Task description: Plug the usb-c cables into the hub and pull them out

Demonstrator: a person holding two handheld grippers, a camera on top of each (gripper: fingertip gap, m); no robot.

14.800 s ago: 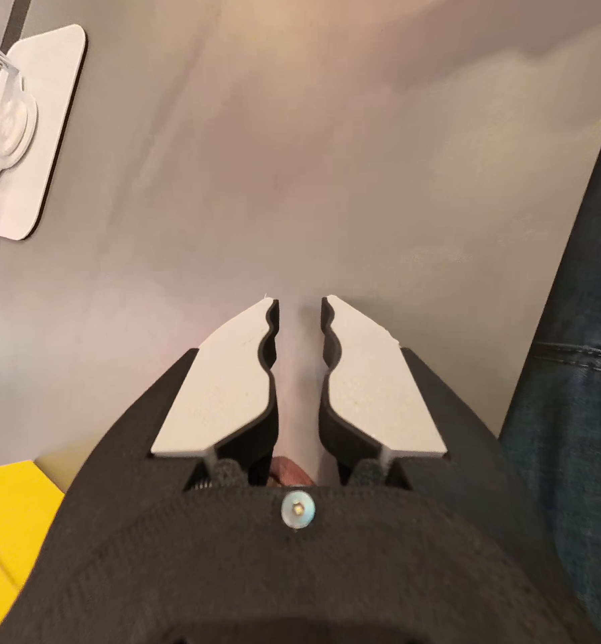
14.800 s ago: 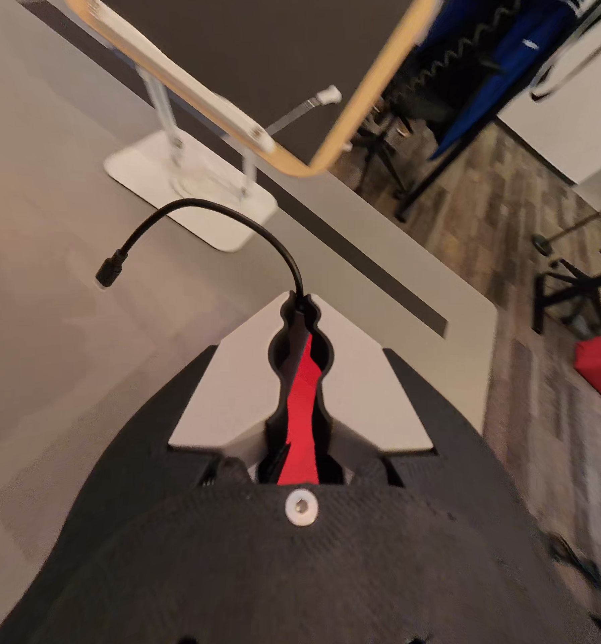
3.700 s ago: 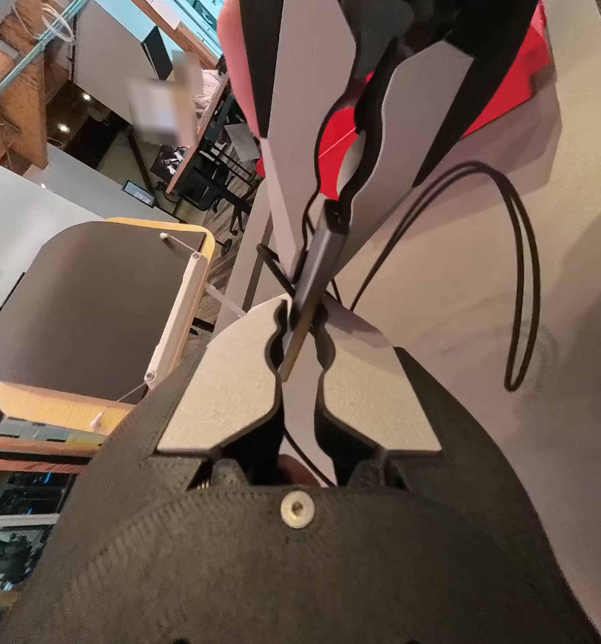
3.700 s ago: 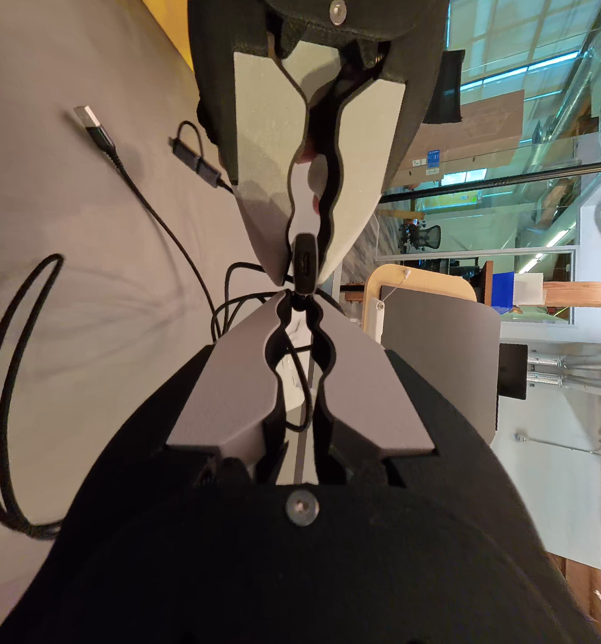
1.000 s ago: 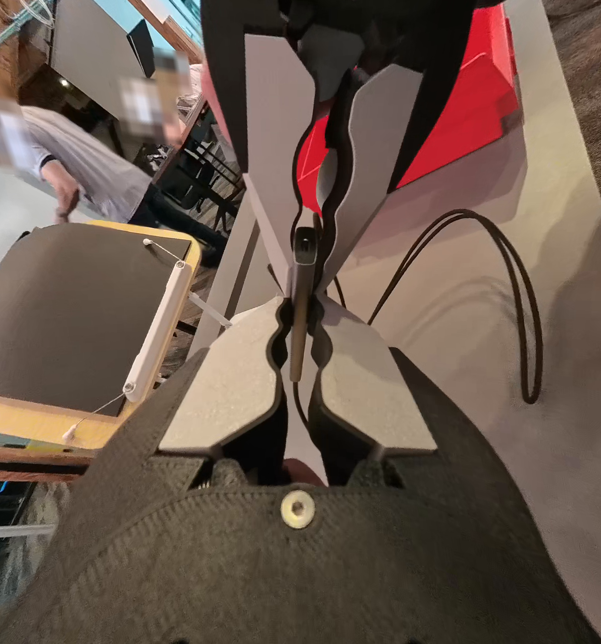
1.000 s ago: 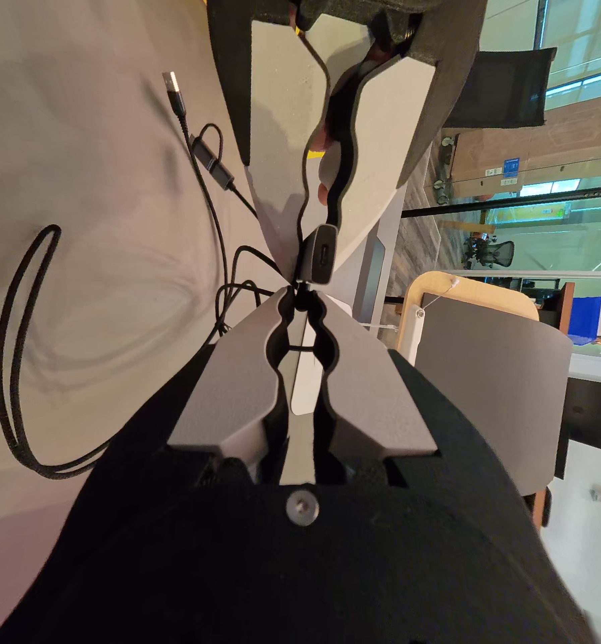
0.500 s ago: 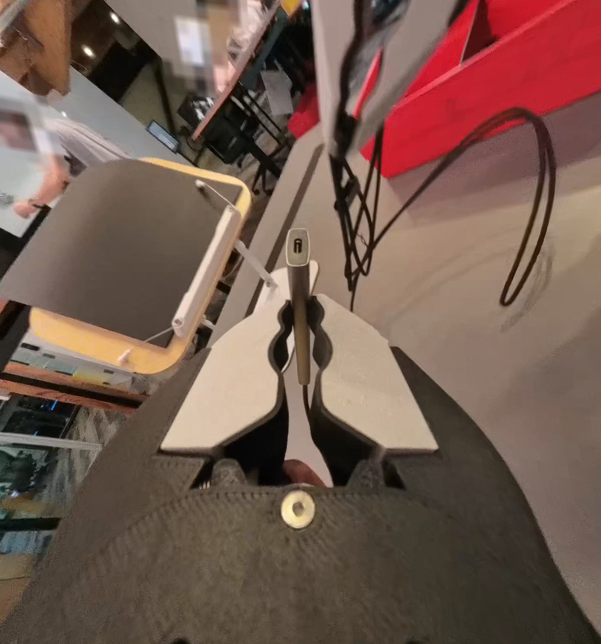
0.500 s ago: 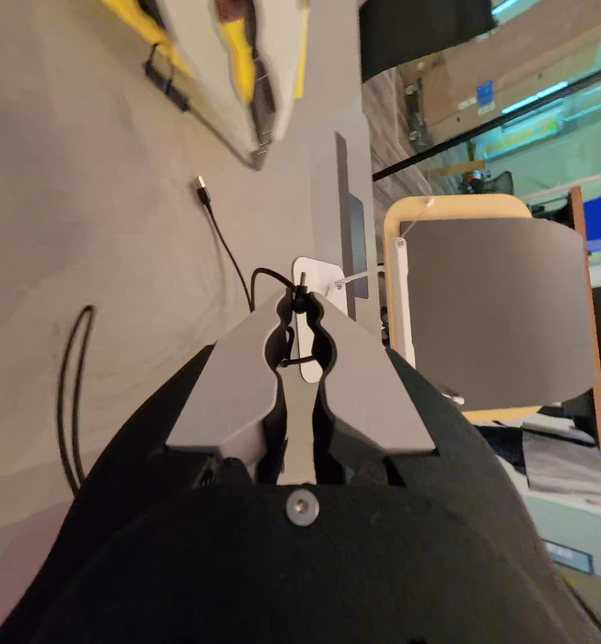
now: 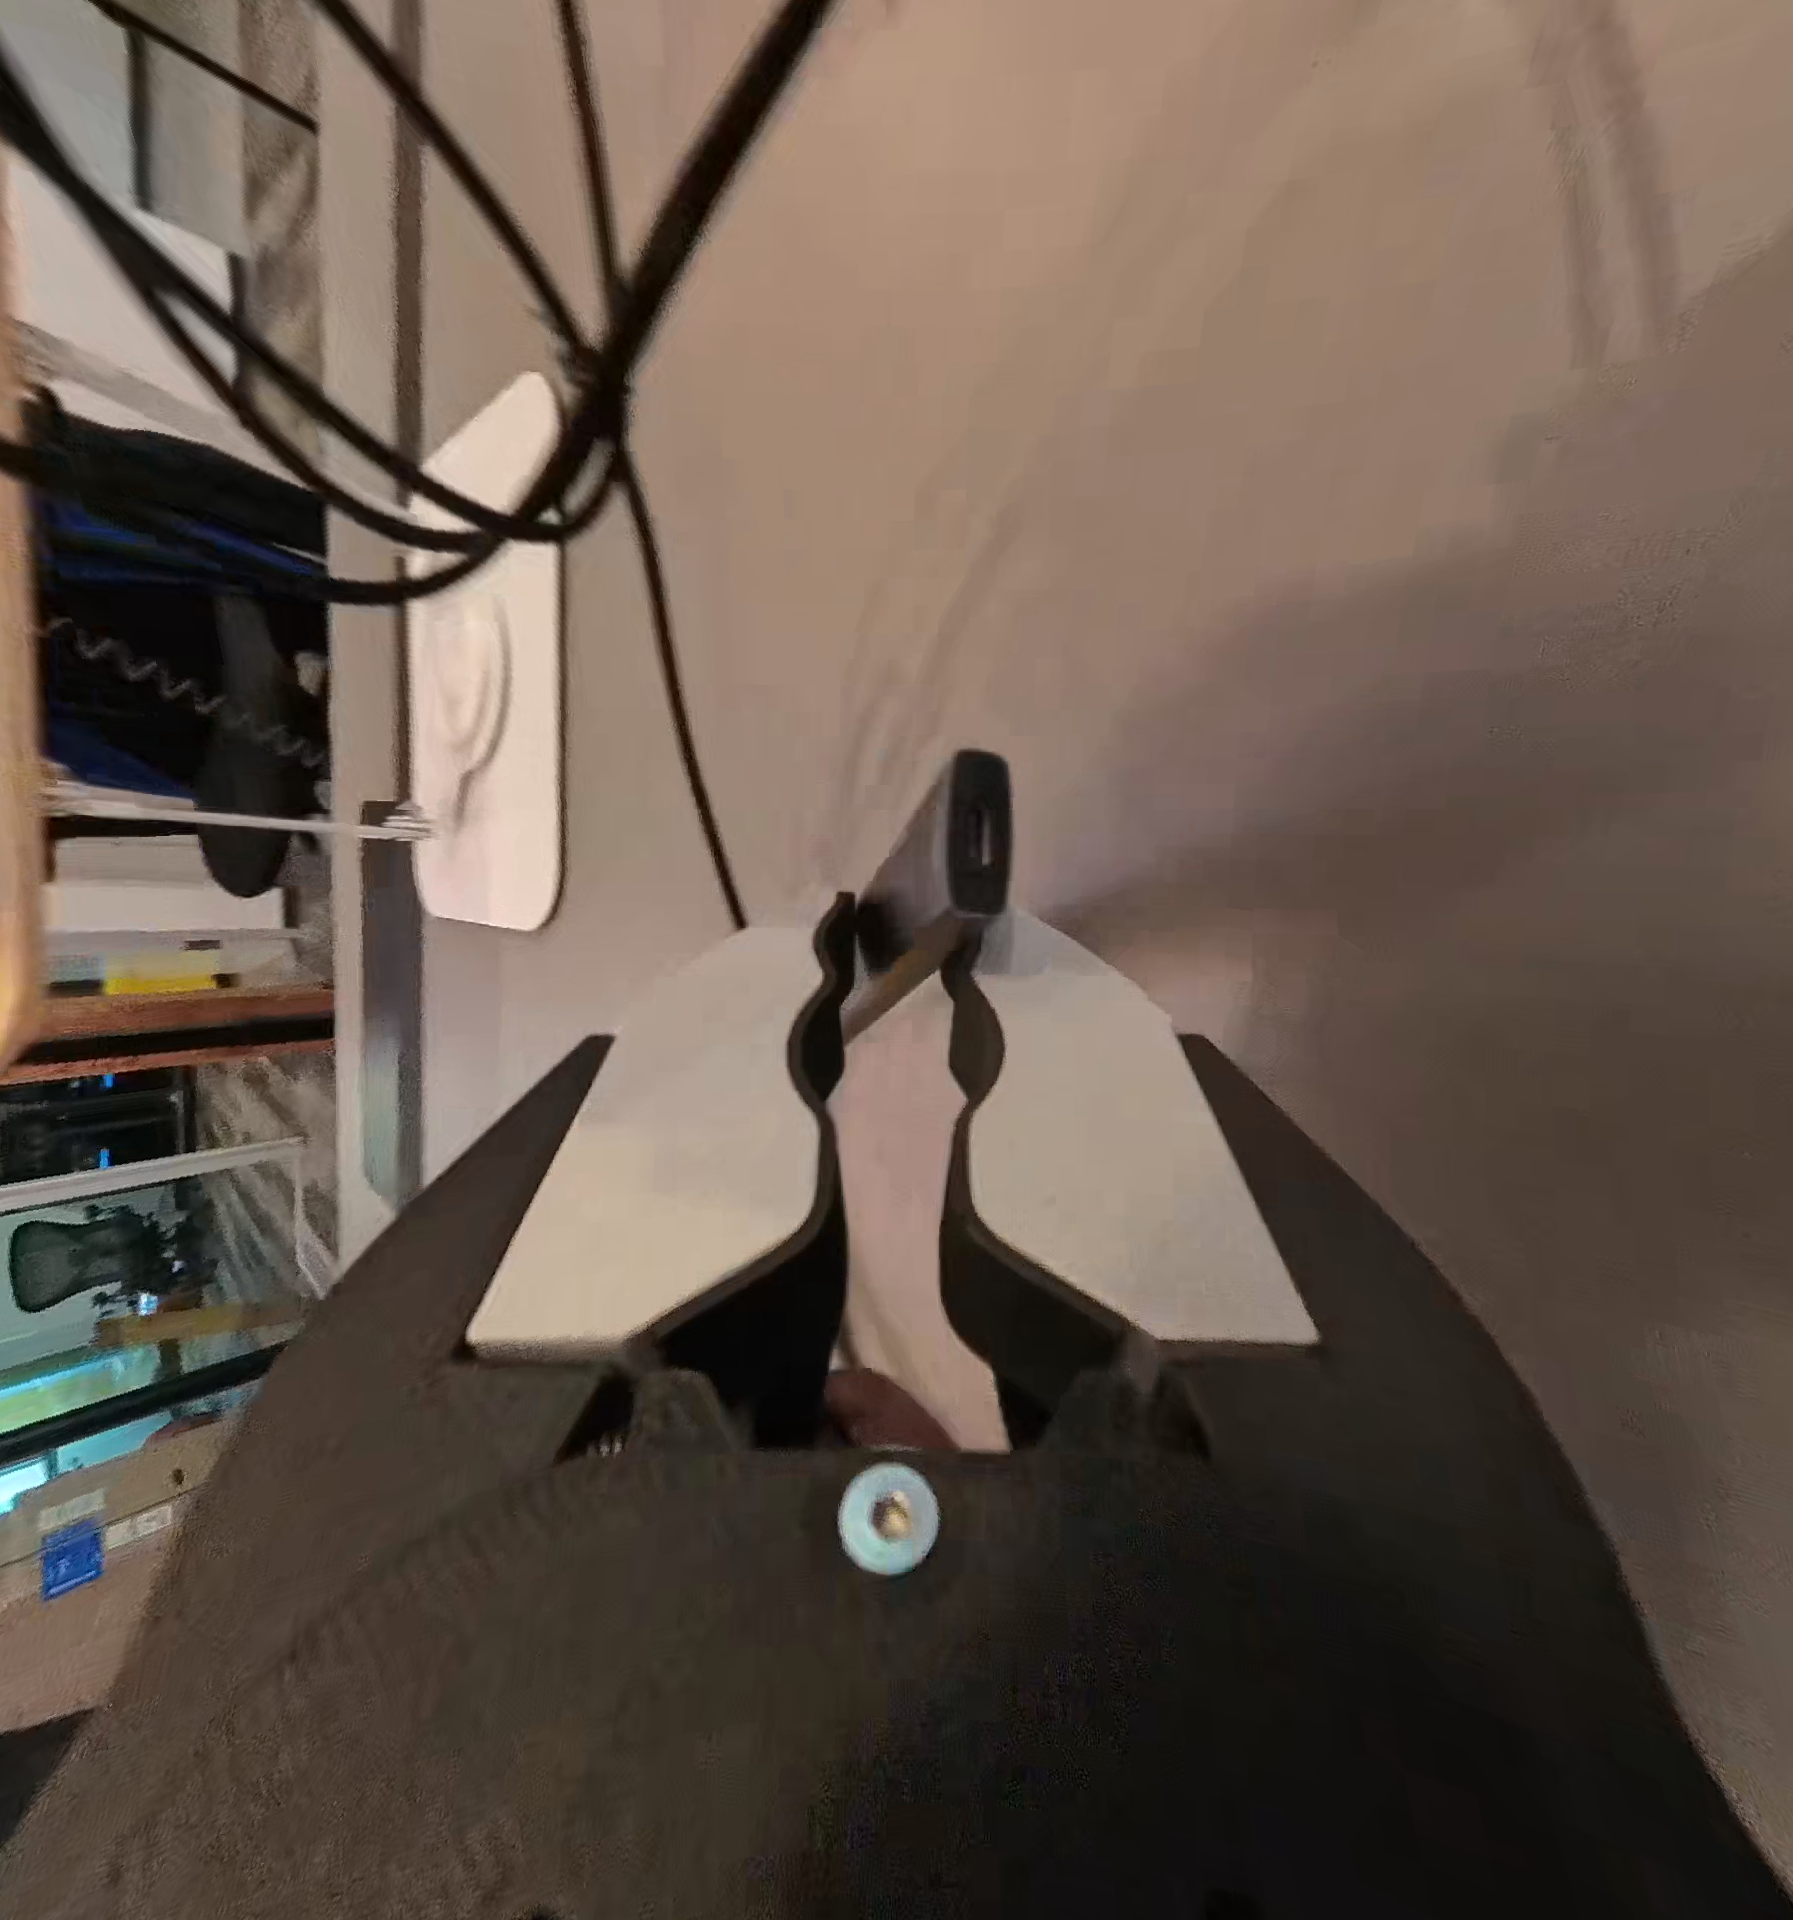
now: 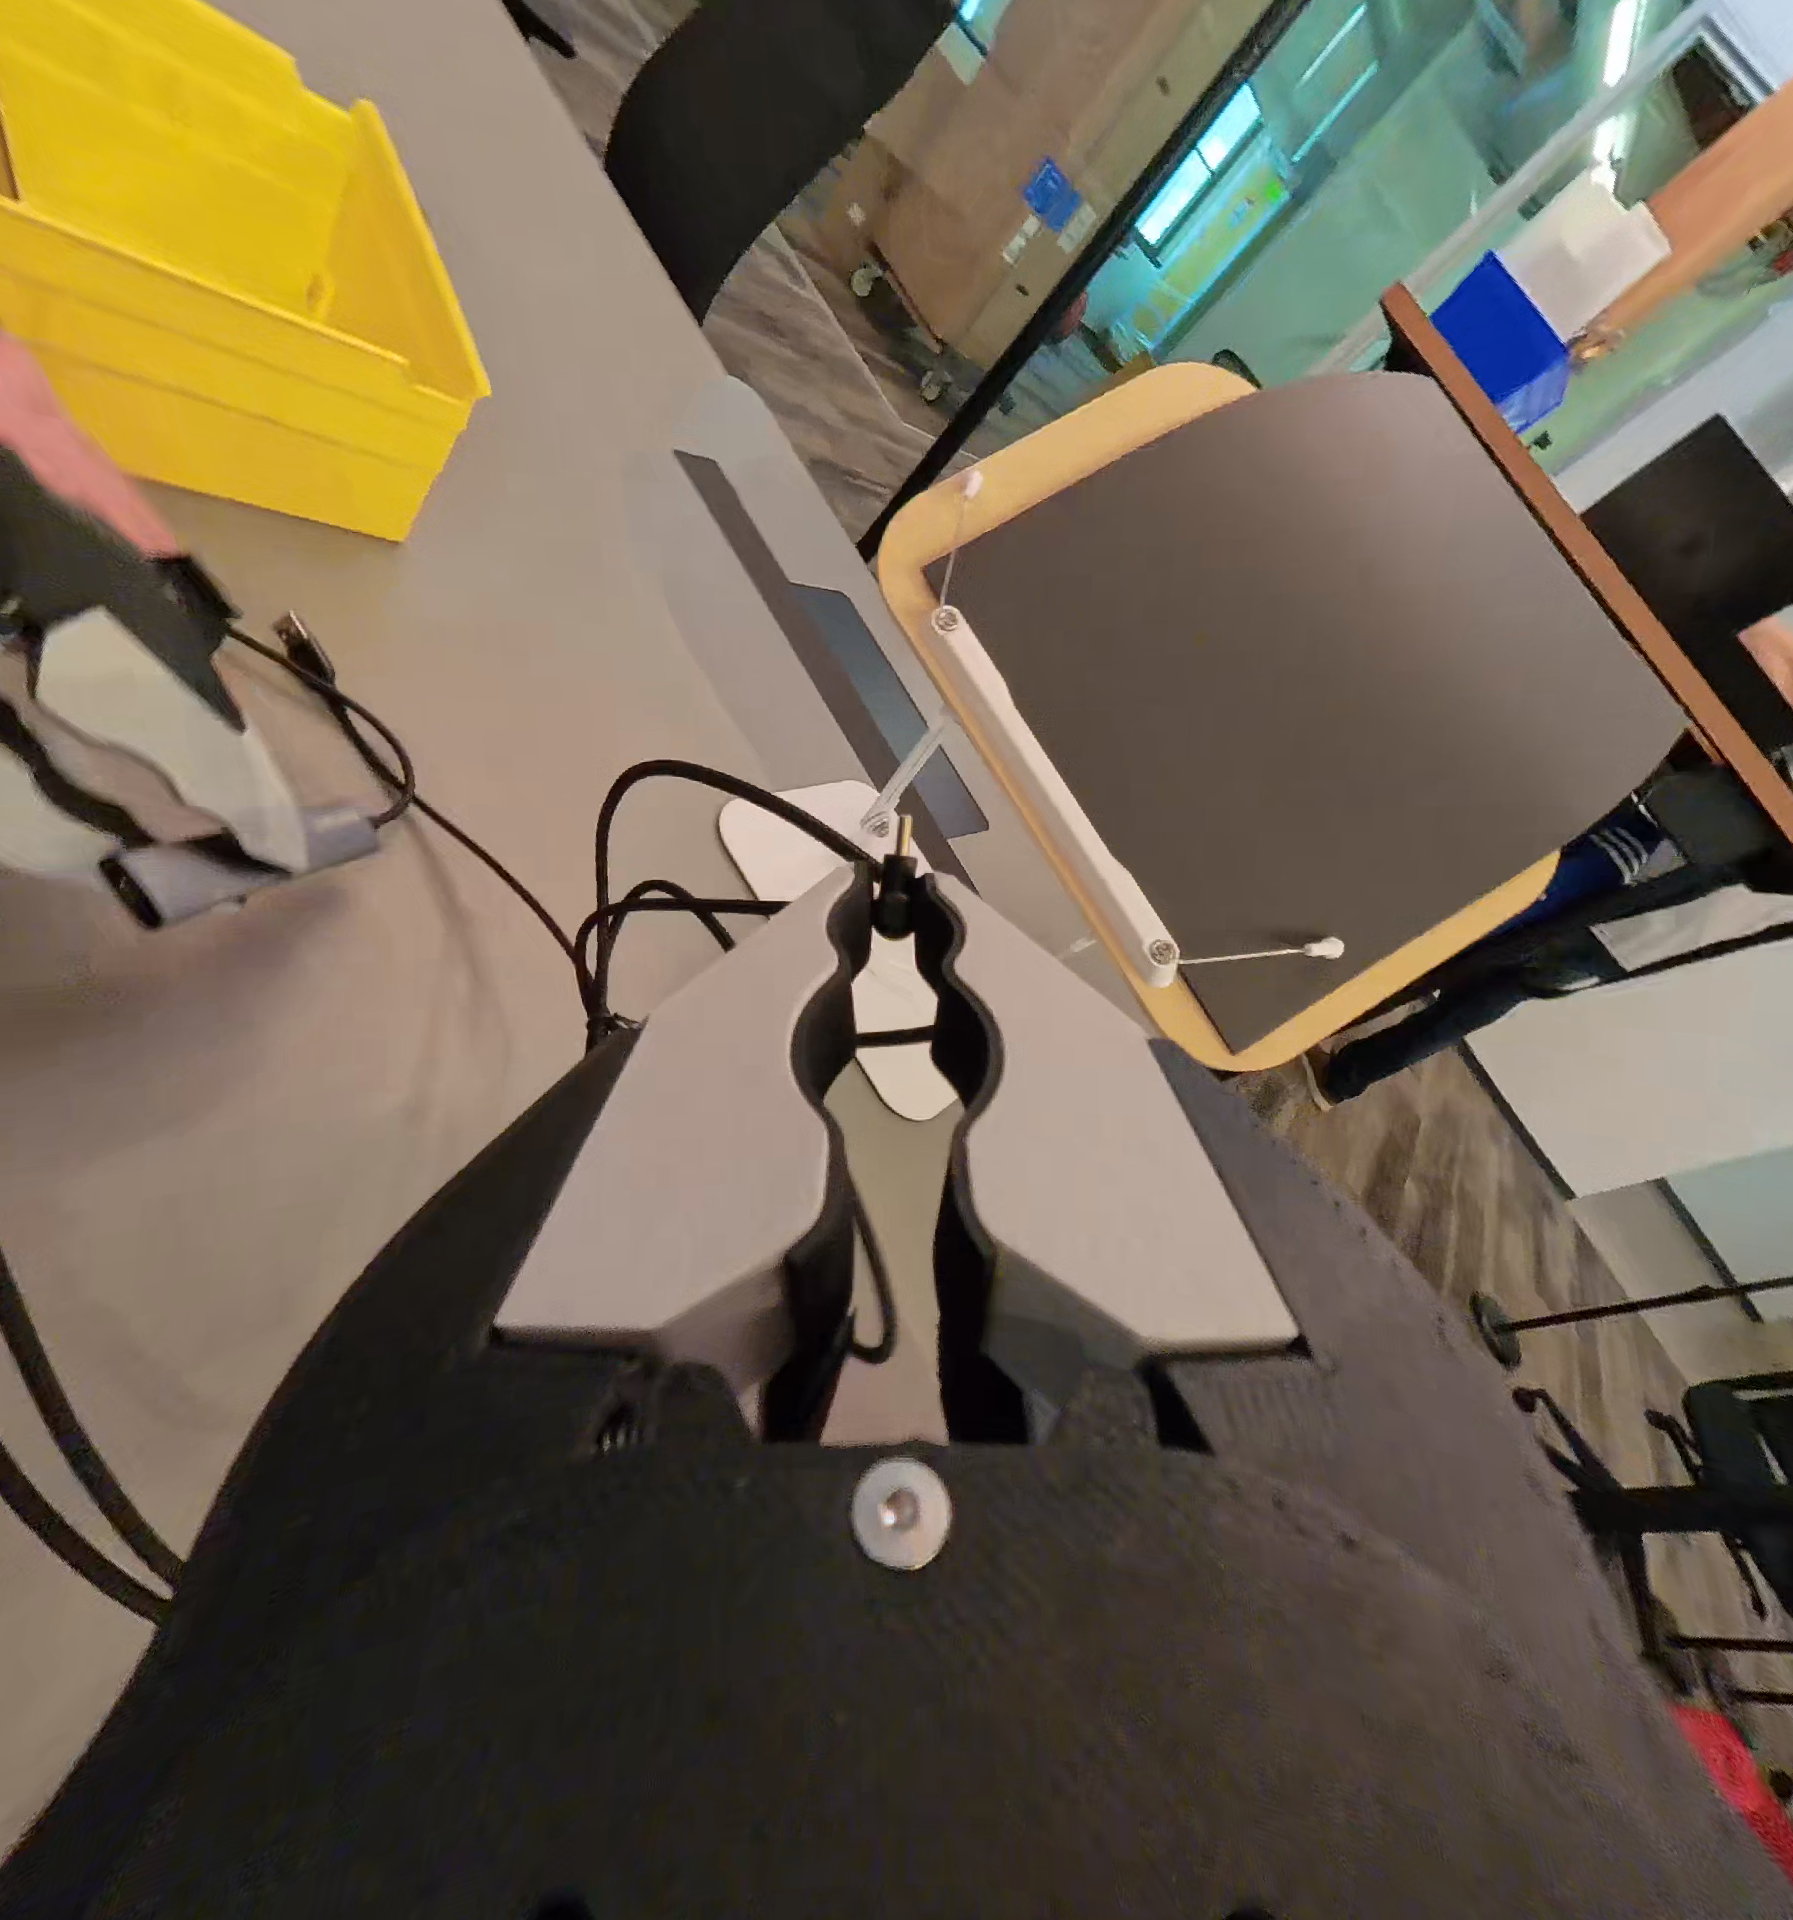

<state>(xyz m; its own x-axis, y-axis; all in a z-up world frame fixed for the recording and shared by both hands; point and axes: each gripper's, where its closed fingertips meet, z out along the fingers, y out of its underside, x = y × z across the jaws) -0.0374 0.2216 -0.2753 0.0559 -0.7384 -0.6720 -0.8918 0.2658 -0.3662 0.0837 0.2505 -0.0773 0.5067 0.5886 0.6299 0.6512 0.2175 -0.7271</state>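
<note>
L gripper point(image 9: 902, 920) had its jaws pinched on the grey hub point(image 9: 949, 857), whose empty port faced 12 o'clock, low over the tabletop point(image 9: 1287, 416). R gripper point(image 10: 897, 883) had its jaws closed on the usb-c plug point(image 10: 897, 868), metal tip at 12 o'clock, black cable point(image 10: 497, 862) trailing toward 9. Plug and hub were well apart, so pull-out looked done. For the next plug-in: square the tip w/ the port, push straight, no twisting. No legible writing; blue sticker at 8 o'clock too blurred.

2 grippers point(image 9: 902, 914) point(image 10: 897, 883), 1 hub point(image 9: 959, 847), 1 yellow bin point(image 10: 248, 343), 1 gray table point(image 10: 300, 1039), several black cables point(image 10: 518, 883).
</note>
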